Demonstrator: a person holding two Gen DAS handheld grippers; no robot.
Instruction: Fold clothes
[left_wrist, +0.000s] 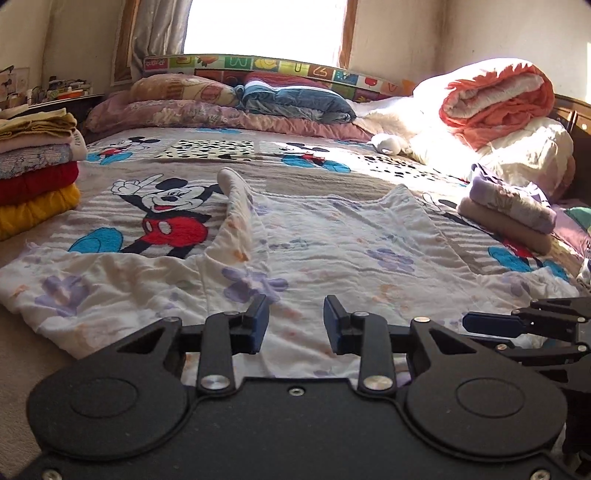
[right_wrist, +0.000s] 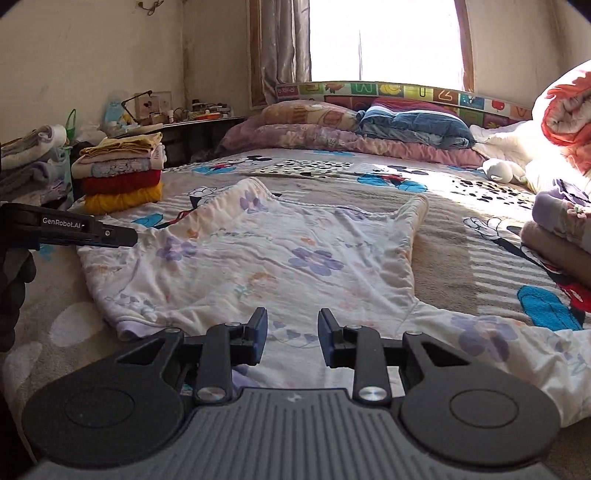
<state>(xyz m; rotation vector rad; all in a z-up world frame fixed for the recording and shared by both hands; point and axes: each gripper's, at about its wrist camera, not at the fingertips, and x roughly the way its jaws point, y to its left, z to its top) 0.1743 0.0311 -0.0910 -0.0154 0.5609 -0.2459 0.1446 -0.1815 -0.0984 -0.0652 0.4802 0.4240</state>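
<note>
A white garment with lilac and orange flowers (left_wrist: 332, 251) lies spread flat on the cartoon-mouse bedspread (left_wrist: 166, 206); its neckline and shoulder straps point toward the pillows. My left gripper (left_wrist: 296, 321) hovers over its near hem, open, with nothing between the pads. My right gripper (right_wrist: 293, 332) hangs over the near hem of the same garment (right_wrist: 280, 258), open and empty too. The right gripper (left_wrist: 469, 322) shows side-on at the right edge of the left wrist view. The left gripper (right_wrist: 127, 236) reaches in from the left in the right wrist view, at the garment's left edge.
A stack of folded clothes (left_wrist: 37, 177) sits on the bed's left side. Folded lilac and beige pieces (left_wrist: 509, 210) lie on the right. A rolled orange-and-white quilt (left_wrist: 498, 99), pillows (left_wrist: 221, 107) and a small white plush toy (left_wrist: 388, 144) are at the head. A cluttered side table (right_wrist: 177, 118) stands back left.
</note>
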